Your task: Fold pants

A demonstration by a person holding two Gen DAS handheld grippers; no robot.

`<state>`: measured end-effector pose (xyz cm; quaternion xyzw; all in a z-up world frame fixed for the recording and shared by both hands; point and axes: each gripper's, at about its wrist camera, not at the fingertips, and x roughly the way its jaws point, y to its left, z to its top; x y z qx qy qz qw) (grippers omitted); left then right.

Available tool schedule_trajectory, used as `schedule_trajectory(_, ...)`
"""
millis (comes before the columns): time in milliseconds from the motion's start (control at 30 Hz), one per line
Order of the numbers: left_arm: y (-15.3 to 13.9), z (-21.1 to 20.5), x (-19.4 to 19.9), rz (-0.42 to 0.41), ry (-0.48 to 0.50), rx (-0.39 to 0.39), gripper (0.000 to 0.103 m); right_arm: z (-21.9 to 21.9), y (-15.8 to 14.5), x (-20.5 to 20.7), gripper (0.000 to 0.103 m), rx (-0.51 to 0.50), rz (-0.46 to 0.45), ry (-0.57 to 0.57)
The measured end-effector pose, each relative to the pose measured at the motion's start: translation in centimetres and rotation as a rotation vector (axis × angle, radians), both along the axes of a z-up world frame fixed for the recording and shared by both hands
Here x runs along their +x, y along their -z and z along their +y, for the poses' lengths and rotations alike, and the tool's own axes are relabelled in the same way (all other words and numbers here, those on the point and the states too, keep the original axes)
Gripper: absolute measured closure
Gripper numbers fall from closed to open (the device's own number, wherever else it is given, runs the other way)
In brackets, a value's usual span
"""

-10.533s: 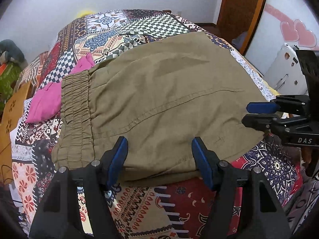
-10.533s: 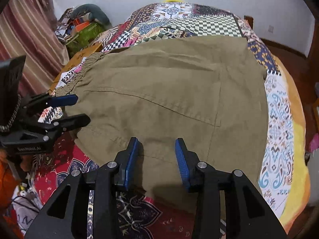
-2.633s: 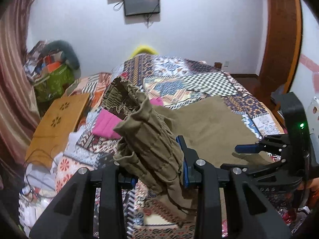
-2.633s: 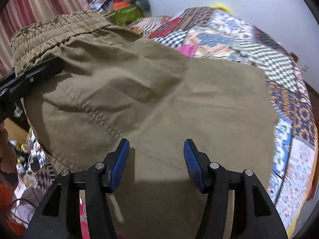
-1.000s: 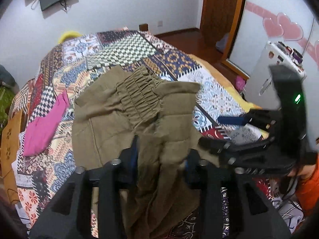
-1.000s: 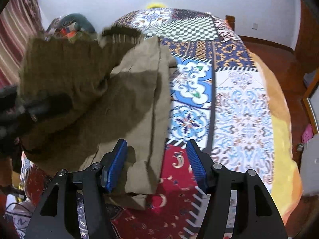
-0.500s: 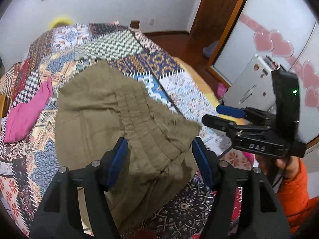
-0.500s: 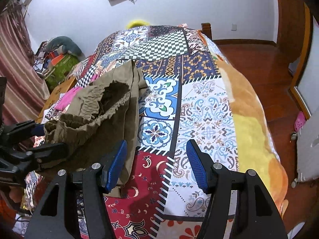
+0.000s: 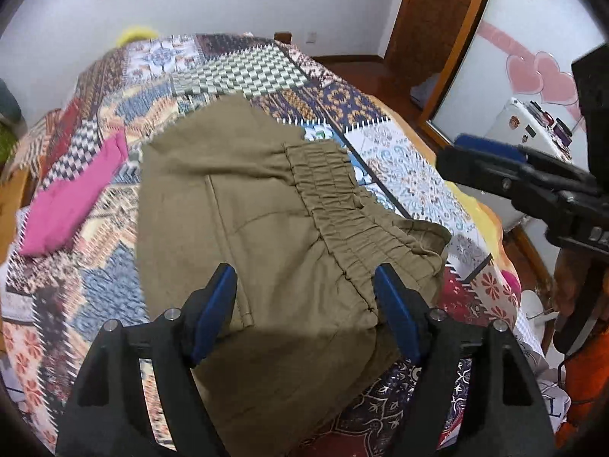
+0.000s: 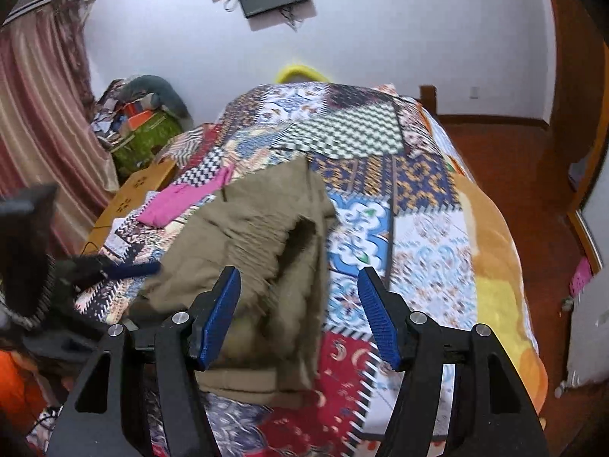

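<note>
Olive pants point(image 9: 243, 221) lie folded on the patchwork bed point(image 9: 236, 72), the gathered waistband point(image 9: 338, 205) on top toward the right. My left gripper point(image 9: 306, 282) hovers over their near part, its jaws opening and pressing on nothing. In the right wrist view the pants point(image 10: 266, 224) form a rumpled heap left of centre. My right gripper point(image 10: 298, 280) hangs above the heap's right edge, its jaws opening a little with nothing gripped. The right gripper point(image 9: 487, 156) shows at the right of the left wrist view, and the left gripper point(image 10: 125, 268) at the far left of the right wrist view.
A pink garment point(image 9: 72, 205) point(image 10: 179, 198) lies on the bed beside the pants. A wooden board point(image 10: 133, 194) and piled clutter point(image 10: 141, 122) stand past the bed's left side. A white appliance point(image 9: 521, 129), a mirrored door and red floor lie to the right.
The left gripper has let go of the waistband and its jaws have spread wide; the pants have dropped folded onto the bed. The right gripper has risen, so its view takes in more of the room.
</note>
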<state>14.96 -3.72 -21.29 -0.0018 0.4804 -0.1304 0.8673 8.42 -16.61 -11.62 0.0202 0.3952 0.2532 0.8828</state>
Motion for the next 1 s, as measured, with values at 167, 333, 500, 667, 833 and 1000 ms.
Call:
schedule_trajectory(167, -0.9, 0.7, -0.3, -0.035, -0.024, 0.011, 0.028, 1.7, 0.9, 0.0, 0.043, -0.02, 0.022, -0.031)
schedule_trajectory(333, -2.4, 3.4, -0.5, -0.093, -0.088, 0.054, 0.028, 2.4, 3.7, -0.3, 0.043, -0.07, 0.091, -0.046)
schedule_trajectory(500, -3.0, 6.5, 0.6, -0.114, -0.136, 0.089, 0.028, 2.0, 5.5, -1.0, 0.042, -0.073, 0.123, -0.04)
schedule_trajectory(667, -3.3, 8.9, 2.5, -0.124, -0.165, 0.09, 0.028, 1.7, 5.4, -0.8, 0.04, -0.048, 0.14, -0.04)
schedule_trajectory(833, -2.7, 10.8, 5.3, -0.145, -0.193, 0.121, 0.028, 1.6, 5.5, -0.6, 0.039, -0.045, 0.144, -0.034)
schedule_trajectory(1000, -0.7, 11.1, 8.9, -0.106, -0.175, 0.162, 0.028, 1.4, 5.7, -0.1, 0.038, -0.043, 0.152, -0.038)
